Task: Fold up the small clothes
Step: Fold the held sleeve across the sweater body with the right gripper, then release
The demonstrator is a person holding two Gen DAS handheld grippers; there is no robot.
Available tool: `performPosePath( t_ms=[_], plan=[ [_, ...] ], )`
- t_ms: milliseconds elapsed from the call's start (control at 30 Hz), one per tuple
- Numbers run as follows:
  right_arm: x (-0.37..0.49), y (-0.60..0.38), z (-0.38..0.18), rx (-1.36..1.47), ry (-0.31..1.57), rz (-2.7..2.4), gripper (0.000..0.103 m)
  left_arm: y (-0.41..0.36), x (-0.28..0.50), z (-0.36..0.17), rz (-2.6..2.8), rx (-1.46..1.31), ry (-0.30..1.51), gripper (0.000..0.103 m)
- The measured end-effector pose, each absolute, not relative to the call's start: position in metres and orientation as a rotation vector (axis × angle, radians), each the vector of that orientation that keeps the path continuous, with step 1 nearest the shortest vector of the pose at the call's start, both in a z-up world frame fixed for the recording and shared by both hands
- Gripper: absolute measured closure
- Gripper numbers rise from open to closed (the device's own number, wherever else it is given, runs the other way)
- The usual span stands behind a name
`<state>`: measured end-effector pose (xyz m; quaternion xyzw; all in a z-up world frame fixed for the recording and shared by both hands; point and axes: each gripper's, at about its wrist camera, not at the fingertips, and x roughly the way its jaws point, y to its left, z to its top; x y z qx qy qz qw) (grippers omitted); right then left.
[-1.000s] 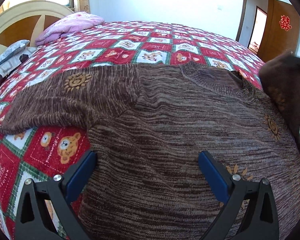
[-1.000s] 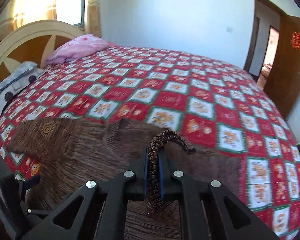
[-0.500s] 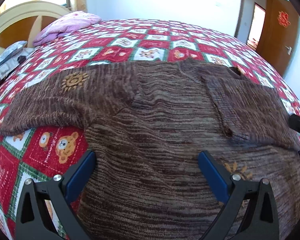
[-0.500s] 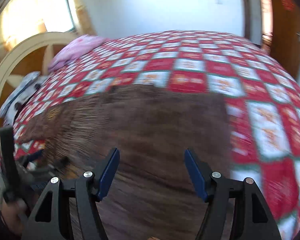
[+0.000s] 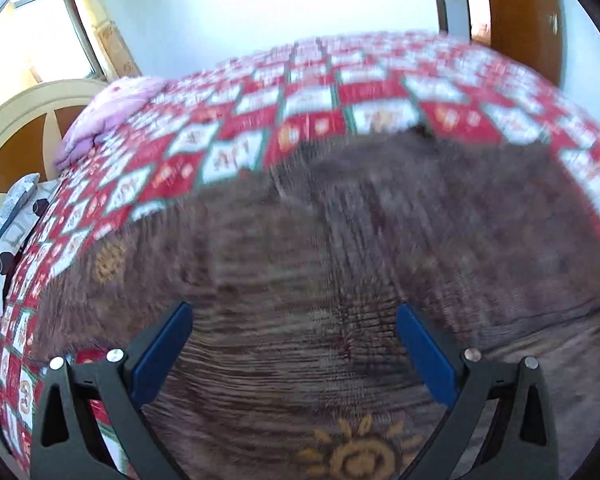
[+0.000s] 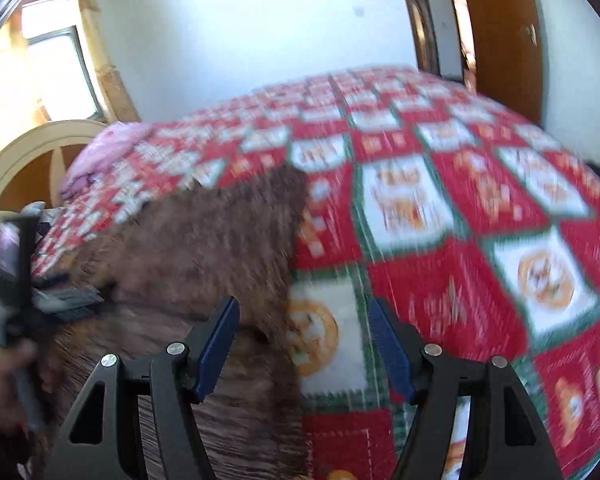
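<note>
Left wrist view shows the left gripper with its blue-padded jaws spread wide and holding nothing, poised over a brown knitted sweater that lies flat on a red, white and green checked bedspread. One sleeve is folded across the body on the right side, its edge forming a ridge. An orange sun motif shows on the knit near the bottom of the frame. A pink folded blanket sits at the far left of the bed by the cream and brown headboard, and a wooden door stands at the upper right.

Right wrist view shows the right gripper, jaws also spread and empty, above the sweater's right edge, where the knit meets the bedspread. The left-hand tool is partly visible at the far left edge. Both views are motion-blurred.
</note>
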<state>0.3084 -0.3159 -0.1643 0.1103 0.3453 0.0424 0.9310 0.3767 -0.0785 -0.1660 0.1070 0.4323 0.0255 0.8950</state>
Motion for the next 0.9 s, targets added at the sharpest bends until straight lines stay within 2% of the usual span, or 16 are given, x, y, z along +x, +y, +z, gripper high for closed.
performPosePath(
  t_ms=[133, 233, 333, 667, 767, 900],
  plan=[
    [0.317, -0.288, -0.137, 0.165, 0.646, 0.254, 0.035, -0.075, 0.371, -0.167, 0.063, 0.185, 0.862, 0.0],
    [0.34, -0.265, -0.152, 0.164, 0.73, 0.359, 0.035, -0.075, 0.37, -0.168, 0.057, 0.171, 0.863, 0.0],
    [0.361, -0.258, -0.19, 0.165, 0.904, 0.322, 0.035, -0.073, 0.368, -0.167, 0.043, 0.155, 0.872, 0.0],
    [0.361, -0.243, -0.169, 0.106, 0.881, 0.282, 0.035, -0.05, 0.362, -0.177, -0.075, -0.031, 0.941, 0.0],
    [0.367, -0.239, -0.186, 0.096, 0.948, 0.27, 0.034, -0.049, 0.351, -0.168, -0.071, 0.001, 0.915, 0.0],
    [0.351, -0.232, -0.194, 0.006, 0.892, 0.266, 0.034, -0.027, 0.332, -0.159, -0.036, 0.004, 0.888, 0.0]
  ],
)
